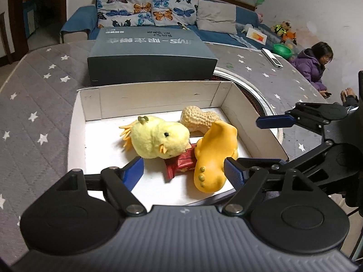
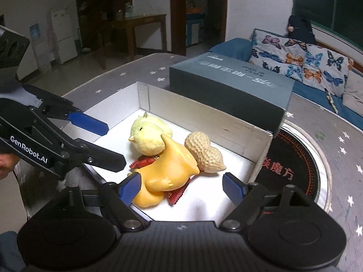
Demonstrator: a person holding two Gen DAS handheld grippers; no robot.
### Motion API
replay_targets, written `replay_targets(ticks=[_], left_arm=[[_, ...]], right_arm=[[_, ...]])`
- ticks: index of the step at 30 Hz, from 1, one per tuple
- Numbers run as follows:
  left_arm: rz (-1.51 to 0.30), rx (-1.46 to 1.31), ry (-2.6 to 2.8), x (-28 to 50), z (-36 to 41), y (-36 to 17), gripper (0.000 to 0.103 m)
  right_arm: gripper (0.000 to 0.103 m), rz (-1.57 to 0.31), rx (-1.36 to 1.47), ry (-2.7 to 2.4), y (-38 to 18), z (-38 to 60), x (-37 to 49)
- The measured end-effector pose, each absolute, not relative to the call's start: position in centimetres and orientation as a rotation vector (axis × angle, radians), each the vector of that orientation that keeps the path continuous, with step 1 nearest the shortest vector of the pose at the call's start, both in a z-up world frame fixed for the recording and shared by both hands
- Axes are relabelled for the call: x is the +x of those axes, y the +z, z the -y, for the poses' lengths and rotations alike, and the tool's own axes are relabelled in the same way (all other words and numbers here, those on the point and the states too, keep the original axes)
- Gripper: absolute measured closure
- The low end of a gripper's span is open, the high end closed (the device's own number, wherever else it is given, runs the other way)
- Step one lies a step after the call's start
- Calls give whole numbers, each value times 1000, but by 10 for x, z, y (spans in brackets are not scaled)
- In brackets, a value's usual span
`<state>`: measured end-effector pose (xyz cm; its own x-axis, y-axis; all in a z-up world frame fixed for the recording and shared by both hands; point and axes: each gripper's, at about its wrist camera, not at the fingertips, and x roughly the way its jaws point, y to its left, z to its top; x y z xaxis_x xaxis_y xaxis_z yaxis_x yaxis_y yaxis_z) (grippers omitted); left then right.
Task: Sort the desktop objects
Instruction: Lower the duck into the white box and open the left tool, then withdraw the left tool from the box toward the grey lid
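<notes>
A shallow white box point(image 1: 158, 95) point(image 2: 204, 111) on the star-patterned table holds a fluffy yellow chick point(image 1: 156, 138) point(image 2: 147, 138), a peanut toy point(image 1: 197, 119) point(image 2: 204, 154), an orange-yellow rubber toy point(image 1: 213, 156) point(image 2: 170, 167) and a red packet point(image 1: 181, 165) point(image 2: 177, 195) lying under them. My left gripper point(image 1: 183, 172) point(image 2: 114, 146) hovers open over the box's near side, its right finger next to the orange toy. My right gripper point(image 2: 182, 187) point(image 1: 245, 140) is open too, at the box's right side, its left finger beside the orange toy. Neither holds anything.
A dark grey lidded box point(image 1: 149, 54) point(image 2: 229, 81) stands right behind the white box. A round black mat point(image 2: 292, 158) lies to the right. A white remote point(image 1: 272, 57) sits far right, near a seated person in a purple jacket point(image 1: 313, 65). A sofa point(image 1: 145, 6) is beyond.
</notes>
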<state>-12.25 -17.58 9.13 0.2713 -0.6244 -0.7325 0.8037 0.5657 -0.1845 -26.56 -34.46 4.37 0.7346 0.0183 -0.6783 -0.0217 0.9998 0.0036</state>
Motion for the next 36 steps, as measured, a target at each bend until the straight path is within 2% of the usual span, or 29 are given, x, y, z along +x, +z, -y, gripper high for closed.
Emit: replay_targets(ticks=[2,4,7,19,36], left_arm=[[-849,258,-962,-125,176,94,24],[-829,276,-944,-128,176,96,18],[-805,290,-931,-131,174,100,17],[-731,313,-856,-135,167,113,3],[-762,351,-780,-118,179,111,2]], right_arm=[[19,-733,3,11,46,344,-269],[17,-722,9,4,47,344,-271],[13,-704,30,-16,48,344,-275],[6,-668,107,-82,47,344,-290],[6,-647,173,-127,52,355,-279]])
